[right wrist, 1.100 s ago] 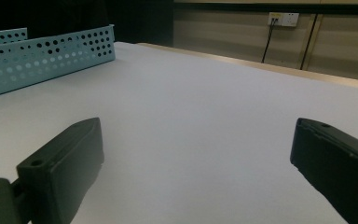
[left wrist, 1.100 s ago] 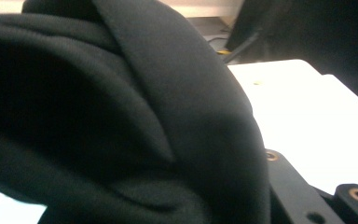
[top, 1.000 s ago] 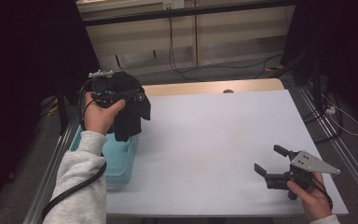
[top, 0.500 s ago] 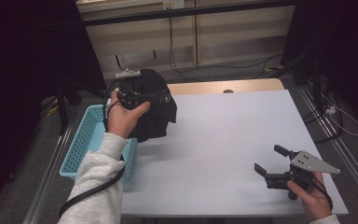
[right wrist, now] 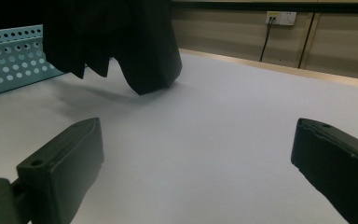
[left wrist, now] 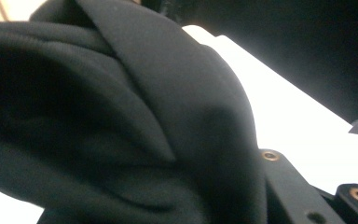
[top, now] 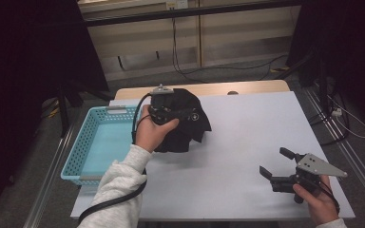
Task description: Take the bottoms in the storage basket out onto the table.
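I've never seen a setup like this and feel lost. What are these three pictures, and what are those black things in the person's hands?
A person sits at a white table with a hand-held two-jaw tool in each hand. The high view looks down from above. The other two pictures come from cameras riding on each tool. The left tool grips a black garment, which hangs down to the table beside a light blue basket; up close the cloth is bunched in front of that tool's camera. The right tool rests near the table's right front corner, with its jaws open and nothing between them.
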`<state>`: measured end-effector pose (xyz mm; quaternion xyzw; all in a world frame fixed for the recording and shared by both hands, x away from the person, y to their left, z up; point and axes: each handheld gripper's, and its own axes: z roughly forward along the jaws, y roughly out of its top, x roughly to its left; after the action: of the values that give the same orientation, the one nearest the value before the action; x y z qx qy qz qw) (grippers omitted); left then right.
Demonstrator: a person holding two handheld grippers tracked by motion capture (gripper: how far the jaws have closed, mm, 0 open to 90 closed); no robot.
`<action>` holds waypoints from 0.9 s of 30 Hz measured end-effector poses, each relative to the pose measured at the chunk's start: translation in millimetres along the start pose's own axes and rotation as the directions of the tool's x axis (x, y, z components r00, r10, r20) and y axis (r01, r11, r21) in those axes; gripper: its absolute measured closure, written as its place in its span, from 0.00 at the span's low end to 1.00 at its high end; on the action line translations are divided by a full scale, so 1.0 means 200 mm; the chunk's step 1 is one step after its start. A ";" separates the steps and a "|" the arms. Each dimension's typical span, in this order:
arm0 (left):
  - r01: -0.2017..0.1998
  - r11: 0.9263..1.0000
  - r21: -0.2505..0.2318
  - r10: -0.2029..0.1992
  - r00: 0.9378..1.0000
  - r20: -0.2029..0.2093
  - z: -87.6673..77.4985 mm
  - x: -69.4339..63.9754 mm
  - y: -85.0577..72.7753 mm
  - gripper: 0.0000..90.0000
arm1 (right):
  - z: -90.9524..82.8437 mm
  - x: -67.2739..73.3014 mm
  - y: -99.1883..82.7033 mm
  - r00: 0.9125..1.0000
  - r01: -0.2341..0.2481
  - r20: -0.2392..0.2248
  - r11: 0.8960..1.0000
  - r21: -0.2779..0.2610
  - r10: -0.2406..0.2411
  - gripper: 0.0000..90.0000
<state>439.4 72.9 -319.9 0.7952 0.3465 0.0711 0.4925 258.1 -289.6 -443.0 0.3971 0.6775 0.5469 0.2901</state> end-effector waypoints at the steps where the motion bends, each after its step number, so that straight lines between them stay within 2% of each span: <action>1: 0.001 1.000 -0.002 -0.001 1.000 0.012 0.01 -0.01 -0.01 0.83 | 0.00 0.00 0.00 1.000 0.000 0.001 1.000 0.002 0.000 0.02; 5: -0.003 1.000 0.006 0.003 0.999 0.046 0.07 -0.06 -0.04 0.81 | 0.00 0.00 0.00 1.000 0.002 -0.001 1.000 0.004 -0.002 0.02; 7: -0.018 1.000 0.013 0.018 0.999 0.040 0.10 -0.06 -0.07 0.78 | 0.00 0.00 0.00 1.000 0.003 0.000 1.000 0.006 -0.003 0.02; 8: -0.028 0.999 0.018 0.028 0.999 0.022 0.11 -0.06 -0.08 0.66 | 0.01 0.00 0.00 1.000 0.011 -0.001 1.000 0.013 -0.011 0.02; 9: -0.030 0.999 0.020 0.029 0.999 0.014 0.13 -0.06 -0.10 0.66 | 0.01 0.00 0.00 1.000 0.011 -0.001 1.000 0.013 -0.011 0.02; 10: -0.024 0.999 0.036 0.023 1.000 0.020 0.14 -0.04 -0.12 0.52 | 0.01 0.01 0.00 1.000 0.010 -0.002 1.000 0.017 -0.010 0.02; 11: -0.010 0.998 0.057 0.010 1.000 0.004 0.15 -0.03 -0.13 0.41 | 0.02 0.01 0.00 1.000 0.017 0.000 1.000 0.022 -0.017 0.02; 13: -0.007 0.998 0.061 0.008 1.000 -0.018 0.16 -0.01 -0.16 0.27 | 0.03 0.02 0.00 1.000 0.031 -0.003 0.999 0.035 -0.031 0.02; 18: -0.005 0.998 0.063 0.010 0.996 -0.085 0.15 0.05 -0.23 0.21 | 0.08 0.05 0.01 0.999 0.045 -0.005 0.996 0.081 -0.045 0.02; 20: 0.002 0.998 0.059 0.004 0.995 -0.099 0.14 0.07 -0.26 0.18 | 0.12 0.07 0.02 0.998 0.058 -0.010 0.992 0.112 -0.057 0.02; 21: -0.019 0.998 0.066 0.027 0.994 -0.109 0.13 0.08 -0.27 0.18 | 0.14 0.08 0.02 0.998 0.063 -0.016 0.991 0.121 -0.062 0.02; 24: -0.017 0.998 0.066 0.025 0.992 -0.127 0.12 0.10 -0.31 0.16 | 0.19 0.12 0.03 0.996 0.087 -0.045 0.984 0.155 -0.081 0.02; 27: -0.019 0.997 0.072 0.029 0.990 -0.139 0.12 0.10 -0.33 0.14 | 0.25 0.15 0.03 0.995 0.088 -0.065 0.981 0.173 -0.078 0.03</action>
<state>433.4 86.5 -391.5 0.8093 0.3729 0.1205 0.4376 285.7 -236.5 -447.0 0.3766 0.7473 0.4834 0.2569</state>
